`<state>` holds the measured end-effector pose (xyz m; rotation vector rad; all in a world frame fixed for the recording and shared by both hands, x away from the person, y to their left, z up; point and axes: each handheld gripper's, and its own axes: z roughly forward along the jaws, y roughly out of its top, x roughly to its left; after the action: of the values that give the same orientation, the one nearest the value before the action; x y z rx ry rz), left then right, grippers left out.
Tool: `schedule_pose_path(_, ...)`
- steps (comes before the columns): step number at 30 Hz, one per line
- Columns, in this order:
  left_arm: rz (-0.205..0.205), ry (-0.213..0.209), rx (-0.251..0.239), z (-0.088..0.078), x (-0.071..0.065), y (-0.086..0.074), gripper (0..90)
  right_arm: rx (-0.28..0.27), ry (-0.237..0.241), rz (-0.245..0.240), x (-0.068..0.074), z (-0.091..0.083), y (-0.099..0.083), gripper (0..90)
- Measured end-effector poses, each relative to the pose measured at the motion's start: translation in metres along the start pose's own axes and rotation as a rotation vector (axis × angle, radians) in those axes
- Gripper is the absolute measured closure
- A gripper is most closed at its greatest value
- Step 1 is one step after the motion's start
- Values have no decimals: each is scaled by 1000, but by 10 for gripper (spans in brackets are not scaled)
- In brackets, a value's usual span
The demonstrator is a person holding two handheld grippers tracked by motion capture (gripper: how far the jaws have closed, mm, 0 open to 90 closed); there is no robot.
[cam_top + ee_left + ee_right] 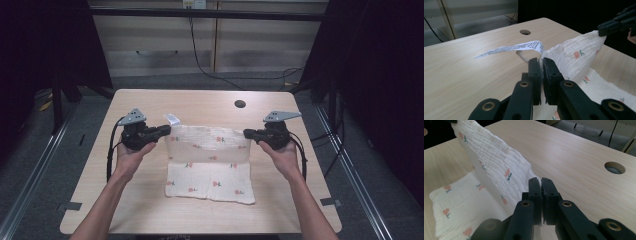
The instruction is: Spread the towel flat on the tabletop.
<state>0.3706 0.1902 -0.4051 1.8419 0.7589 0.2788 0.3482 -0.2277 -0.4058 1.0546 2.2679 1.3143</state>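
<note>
A white muslin cloth [209,165] printed with small orange flowers lies on the wooden table [150,105]. Its far edge is lifted off the surface. My left gripper [166,131] is shut on the far left corner of the cloth [571,56], where a white care label [511,48] sticks out. My right gripper [246,133] is shut on the far right corner of the cloth [496,167]. The raised edge is stretched between the two grippers, while the near half rests flat on the table. In the left gripper view the right gripper [602,30] shows at the upper right.
A round cable hole [240,104] sits in the table near its far edge. Bare tabletop surrounds the cloth on all sides. Dark curtains flank the table, and a cable runs across the floor beyond it.
</note>
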Motion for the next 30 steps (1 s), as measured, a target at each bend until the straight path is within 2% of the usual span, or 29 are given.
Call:
schedule_pose_path(4, 7, -2, -1, -6, -4, -9, 855, 4, 15, -7, 7, -4, -9, 870)
schedule_pose_path(8, 0, -21, -3, -12, -8, -18, 855, 11, 29, 0, 12, -10, -17, 869)
schedule_pose_path(13, 6, -35, -5, -19, -17, -31, 855, -6, 38, 13, 18, -22, -29, 869)
schedule_pose_path(18, -8, -36, 20, -20, -18, -47, 855, -2, 54, 18, 26, -25, -43, 869)
schedule_pose_path(25, 27, -53, 53, -28, -29, -57, 854, 13, 79, 26, 41, -29, -65, 863)
schedule_pose_path(26, 30, -49, 62, -28, -29, -60, 854, 36, 80, 24, 43, -27, -72, 863)
schedule_pose_path(28, 8, -57, 74, -26, -29, -67, 854, 48, 86, 38, 44, -24, -80, 863)
schedule_pose_path(30, 7, -61, 97, -24, -29, -75, 854, 57, 87, 42, 45, -22, -83, 863)
